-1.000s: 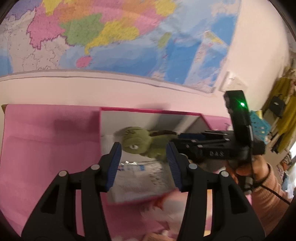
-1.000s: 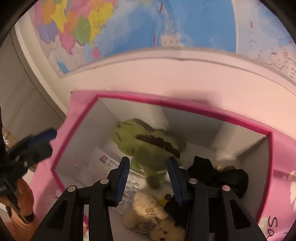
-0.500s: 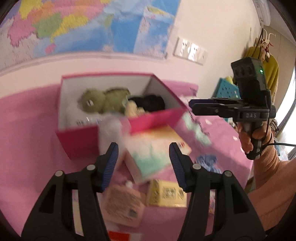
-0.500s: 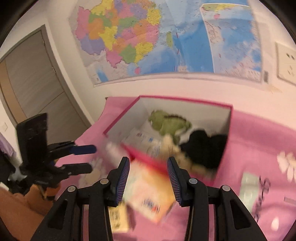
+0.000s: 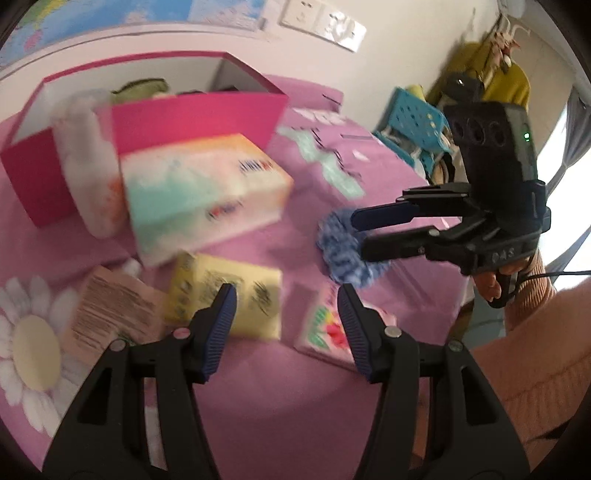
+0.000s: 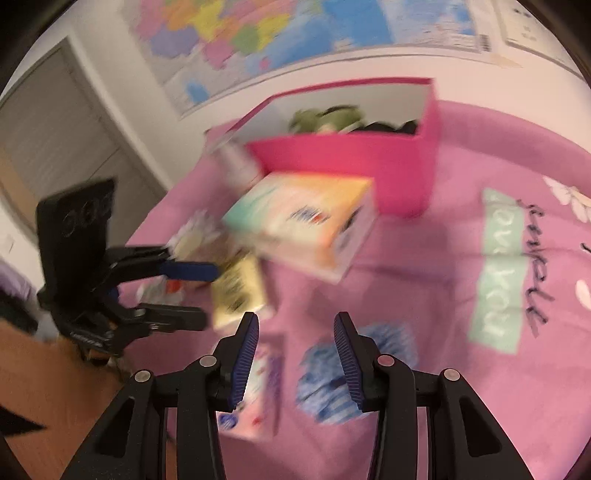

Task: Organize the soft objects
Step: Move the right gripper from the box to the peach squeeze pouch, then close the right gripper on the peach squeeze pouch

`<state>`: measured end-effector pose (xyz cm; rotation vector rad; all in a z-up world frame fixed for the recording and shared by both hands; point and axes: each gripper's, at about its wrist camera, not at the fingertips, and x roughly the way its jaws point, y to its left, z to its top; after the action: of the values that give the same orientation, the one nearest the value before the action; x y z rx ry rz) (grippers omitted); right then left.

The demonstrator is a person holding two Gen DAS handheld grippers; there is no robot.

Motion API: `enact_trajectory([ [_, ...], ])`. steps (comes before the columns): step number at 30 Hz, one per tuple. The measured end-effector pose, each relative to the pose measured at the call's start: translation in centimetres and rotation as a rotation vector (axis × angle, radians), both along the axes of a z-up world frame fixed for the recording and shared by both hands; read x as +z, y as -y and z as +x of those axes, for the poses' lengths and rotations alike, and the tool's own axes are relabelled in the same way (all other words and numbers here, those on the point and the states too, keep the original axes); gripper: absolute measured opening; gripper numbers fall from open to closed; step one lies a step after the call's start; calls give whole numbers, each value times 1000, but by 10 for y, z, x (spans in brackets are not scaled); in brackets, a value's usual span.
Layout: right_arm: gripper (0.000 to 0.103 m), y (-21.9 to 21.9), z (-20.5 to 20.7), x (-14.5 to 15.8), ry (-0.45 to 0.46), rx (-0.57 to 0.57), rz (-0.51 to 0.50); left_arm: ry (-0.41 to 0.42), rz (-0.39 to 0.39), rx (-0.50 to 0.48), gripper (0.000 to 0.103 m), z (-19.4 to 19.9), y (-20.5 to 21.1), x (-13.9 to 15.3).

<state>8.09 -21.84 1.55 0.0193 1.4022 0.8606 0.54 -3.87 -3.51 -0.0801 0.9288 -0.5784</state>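
Pink-purple bedspread (image 5: 280,417) with daisy print underfoot of both tools; wall map (image 6: 280,33) behind.

Left gripper (image 5: 287,323): jaws spread, nothing between the pads, opened wider within the last second. Pointing down over the spread. Yellow packet (image 5: 225,295) just ahead, its near edge behind the left pad. Pink floral packet (image 5: 325,332) just ahead, beside the right pad. Blue knitted cloth (image 5: 341,254) ahead and to the right, partly behind the other tool. Tissue pack (image 5: 203,199) farther ahead, leaning on the pink box (image 5: 195,118). Green plush (image 5: 138,88) inside the box, only partly seen.

Right gripper (image 6: 295,350): jaws spread, empty. Blue knitted cloth (image 6: 354,384) directly below and ahead of the right pad, not touched. Pink floral packet (image 6: 255,398) behind the left pad. Yellow packet (image 6: 240,291) ahead-left; pink box (image 6: 343,166) well ahead, dark plush (image 6: 391,127) in its right end.

Motion blur on both views; fine detail unreadable.
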Motion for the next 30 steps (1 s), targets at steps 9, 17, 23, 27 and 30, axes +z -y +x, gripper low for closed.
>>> enact_trajectory([
  [9, 43, -21, -19, -13, -64, 20, 73, 4, 55, 108, 58, -12, -25, 1],
  [17, 43, -73, -11, -20, -33, 57, 139, -5, 87, 334, 58, -9, -89, -3],
  [23, 43, -117, -4, -30, -16, 94, 132, -44, 110, 372, 58, 0, -103, -19],
  [27, 43, -142, -2, -41, -27, 136, 113, -60, 89, 359, 58, -8, -110, -23],
  [30, 42, -151, 0, -54, -46, 138, 47, -66, 76, 344, 58, -10, -108, -24],
])
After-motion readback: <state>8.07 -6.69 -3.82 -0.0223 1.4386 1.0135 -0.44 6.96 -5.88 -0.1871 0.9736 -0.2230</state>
